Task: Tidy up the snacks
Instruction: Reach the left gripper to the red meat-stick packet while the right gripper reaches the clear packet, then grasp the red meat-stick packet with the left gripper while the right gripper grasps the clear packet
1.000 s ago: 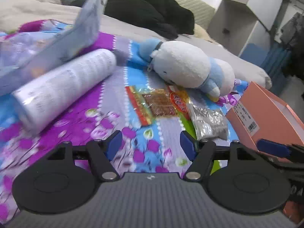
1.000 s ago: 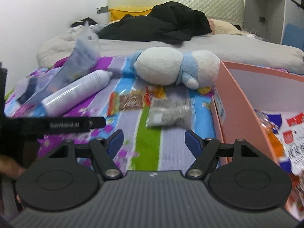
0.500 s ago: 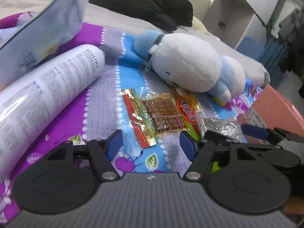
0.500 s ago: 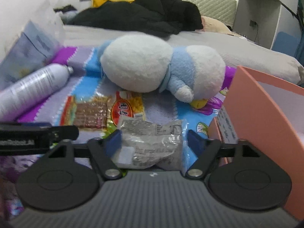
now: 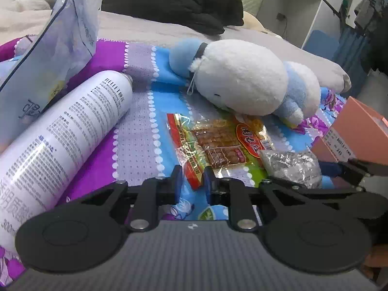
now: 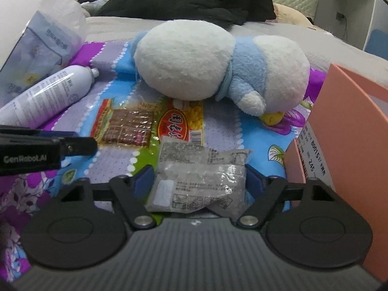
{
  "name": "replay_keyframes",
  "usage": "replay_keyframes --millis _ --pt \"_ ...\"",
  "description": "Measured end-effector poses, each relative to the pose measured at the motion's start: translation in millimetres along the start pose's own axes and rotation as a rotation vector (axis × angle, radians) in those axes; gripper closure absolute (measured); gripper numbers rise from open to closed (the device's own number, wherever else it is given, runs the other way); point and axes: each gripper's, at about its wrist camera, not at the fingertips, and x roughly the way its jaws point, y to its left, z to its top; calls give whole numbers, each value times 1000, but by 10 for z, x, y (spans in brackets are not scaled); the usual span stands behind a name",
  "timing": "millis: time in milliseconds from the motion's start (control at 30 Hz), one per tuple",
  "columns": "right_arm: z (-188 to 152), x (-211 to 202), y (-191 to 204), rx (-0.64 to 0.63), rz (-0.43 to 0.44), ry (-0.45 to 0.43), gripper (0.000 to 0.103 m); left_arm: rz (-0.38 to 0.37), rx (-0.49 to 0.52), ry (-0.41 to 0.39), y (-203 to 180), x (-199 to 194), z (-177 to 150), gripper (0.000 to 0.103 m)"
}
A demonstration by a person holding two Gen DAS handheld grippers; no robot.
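Note:
A clear snack packet with red edging and brown pieces (image 5: 218, 145) lies on the flowered bedspread. My left gripper (image 5: 192, 181) has its jaws closing, and the pads pinch the packet's near red corner. A crinkled silver snack packet (image 6: 201, 177) lies just right of it. My right gripper (image 6: 200, 181) straddles this packet with its jaws closing, and both pads touch its sides. The silver packet (image 5: 291, 167) also shows in the left wrist view. The salmon-pink box (image 6: 351, 121) stands at the right.
A white and blue plush toy (image 5: 242, 80) lies just behind the packets. A white spray can (image 5: 72, 133) and a pale blue bag (image 5: 55, 55) sit to the left. Black clothing (image 5: 174, 2) is piled at the bed's far end.
The left jaws have come together from wide apart onto the red packet's corner. The right jaws have narrowed against the silver packet. Both grippers moved in closer earlier and now hold still.

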Motion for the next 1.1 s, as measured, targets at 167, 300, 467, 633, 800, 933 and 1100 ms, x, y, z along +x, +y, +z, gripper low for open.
replay_keyframes --millis 167,300,467,633,800,933,1100 --pt "-45 -126 4 5 10 7 34 -5 -55 9 1 -90 -28 102" --pt "-121 -274 33 9 30 9 35 -2 -94 12 2 -216 -149 102" --pt "-270 -532 108 2 61 14 35 -2 -175 -2 6 -510 -312 103" --pt "-446 -835 179 2 88 20 35 0 -244 -4 -36 -863 -540 103" --pt "-676 -1174 251 -16 105 27 35 18 -287 -12 -146 -1290 -840 103" --pt "-927 -1479 311 -39 132 41 35 47 -318 -19 -215 -1637 -1077 103" --pt "-1204 -1830 340 -61 152 46 35 87 -322 -15 -305 -2009 -1341 103"
